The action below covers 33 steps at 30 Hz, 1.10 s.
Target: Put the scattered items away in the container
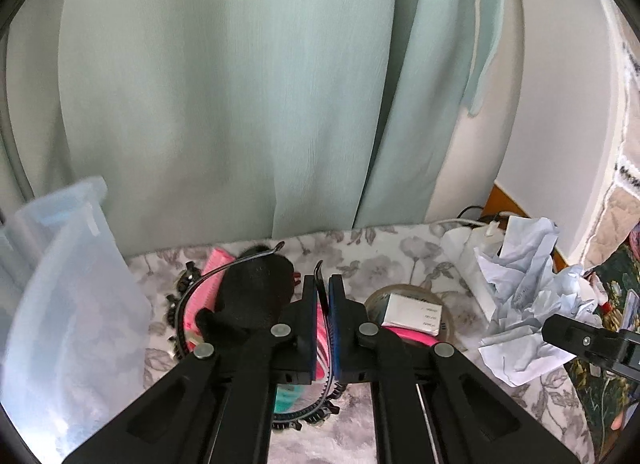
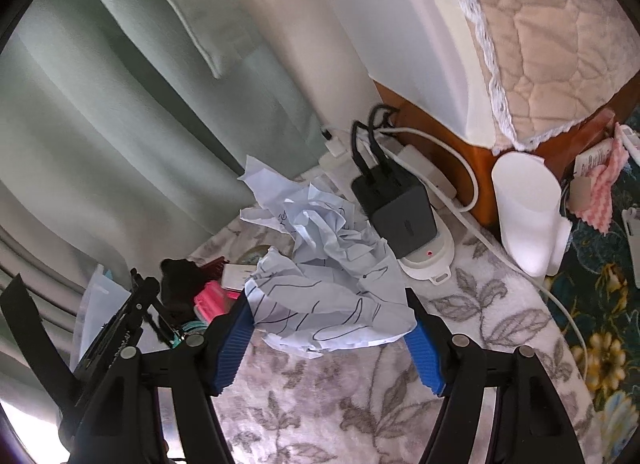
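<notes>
Black toothed headband point(image 1: 320, 292), thin, curved

The pale grey flower-printed plush cloth point(image 2: 360, 404) covering the surface looks soft and matt; the crumpled white sheets of paper point(image 2: 320, 264) are creased and dull; the translucent bluish plastic container point(image 1: 60, 304) is smooth with a faint sheen; the thin black plastic headband point(image 1: 322, 292) looks glossy between the ribbed blue pads point(image 1: 336, 328) of the left tongs point(image 1: 323, 304); the black furry pouch point(image 1: 252, 292) is fuzzy and matt; the orange-brown wooden furniture base point(image 2: 480, 159) shines, lacquered; the beige quilted cloth point(image 2: 540, 43) is stitched and lace-edged.
</notes>
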{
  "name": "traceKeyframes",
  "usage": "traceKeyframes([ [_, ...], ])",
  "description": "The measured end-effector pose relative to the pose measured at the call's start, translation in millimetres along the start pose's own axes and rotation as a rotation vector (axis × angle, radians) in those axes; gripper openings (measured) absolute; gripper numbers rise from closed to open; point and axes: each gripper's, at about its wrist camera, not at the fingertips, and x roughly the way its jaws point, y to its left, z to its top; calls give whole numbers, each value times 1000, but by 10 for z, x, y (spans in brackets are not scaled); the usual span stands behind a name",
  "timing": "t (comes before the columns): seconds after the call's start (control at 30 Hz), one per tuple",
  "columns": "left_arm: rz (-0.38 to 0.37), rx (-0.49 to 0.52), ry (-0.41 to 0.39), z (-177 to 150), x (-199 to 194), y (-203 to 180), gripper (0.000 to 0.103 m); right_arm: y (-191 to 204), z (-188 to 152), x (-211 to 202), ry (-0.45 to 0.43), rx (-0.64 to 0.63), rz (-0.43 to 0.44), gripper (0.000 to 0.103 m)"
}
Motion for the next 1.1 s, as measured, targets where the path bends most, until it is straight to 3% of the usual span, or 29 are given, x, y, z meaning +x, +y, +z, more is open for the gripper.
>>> traceKeyframes([
  [0.57, 3, -9, -148, 234, -918, 101, 5, 309, 21, -635, -93, -41, 64, 73],
  [1.1, -6, -75, -295, 256, -1831, 289, 5, 715, -132, -1332, -178, -131, 129, 73],
])
